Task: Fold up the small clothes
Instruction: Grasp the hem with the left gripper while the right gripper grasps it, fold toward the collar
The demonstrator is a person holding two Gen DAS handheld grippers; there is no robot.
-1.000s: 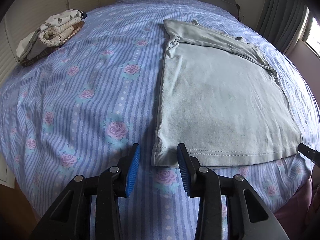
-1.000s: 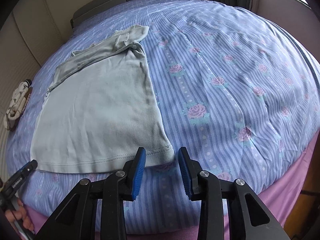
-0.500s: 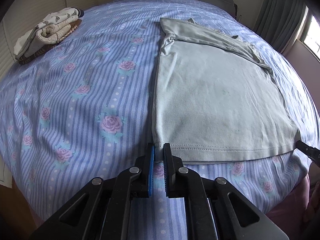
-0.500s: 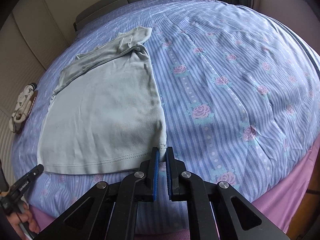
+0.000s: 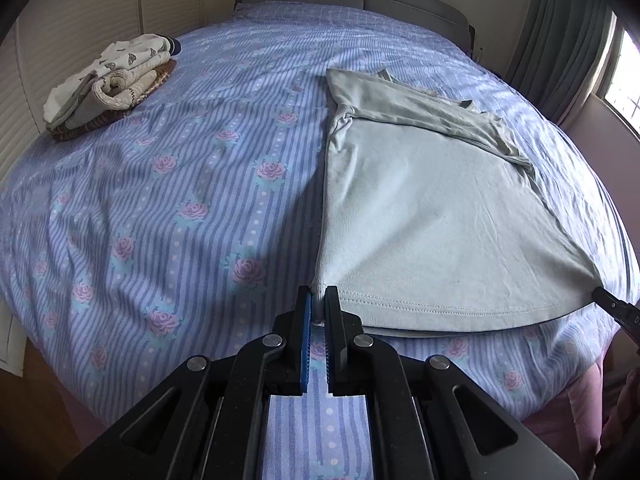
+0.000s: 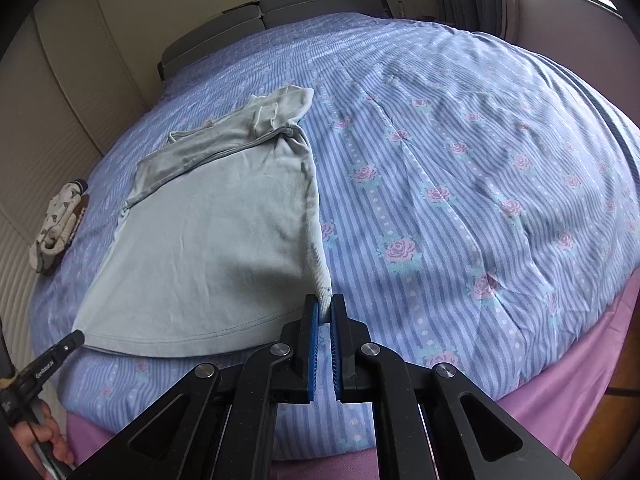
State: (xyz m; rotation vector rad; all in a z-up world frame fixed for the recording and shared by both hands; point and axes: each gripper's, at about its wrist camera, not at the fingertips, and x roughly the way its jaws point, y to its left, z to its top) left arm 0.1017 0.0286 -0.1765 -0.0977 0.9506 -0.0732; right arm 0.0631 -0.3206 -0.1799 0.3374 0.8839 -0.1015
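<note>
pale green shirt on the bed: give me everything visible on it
The pale green shirt is a soft knit with a stitched hem along its near edge. It lies spread on the striped floral bedcover, sleeves folded in across the far end, lightly creased. Both near hem corners are pinched and lifted just off the cover: the left gripper is shut on one, the right gripper on the other, so the hem hangs in a shallow curve between them. Nothing else touches it.

A bed [image 5: 168, 208] is wearing a blue striped cover with pink roses. A pale green shirt [image 5: 432, 216] is lying spread on it, while a pile of folded clothes [image 5: 108, 84] is sitting near its far left edge.
</note>
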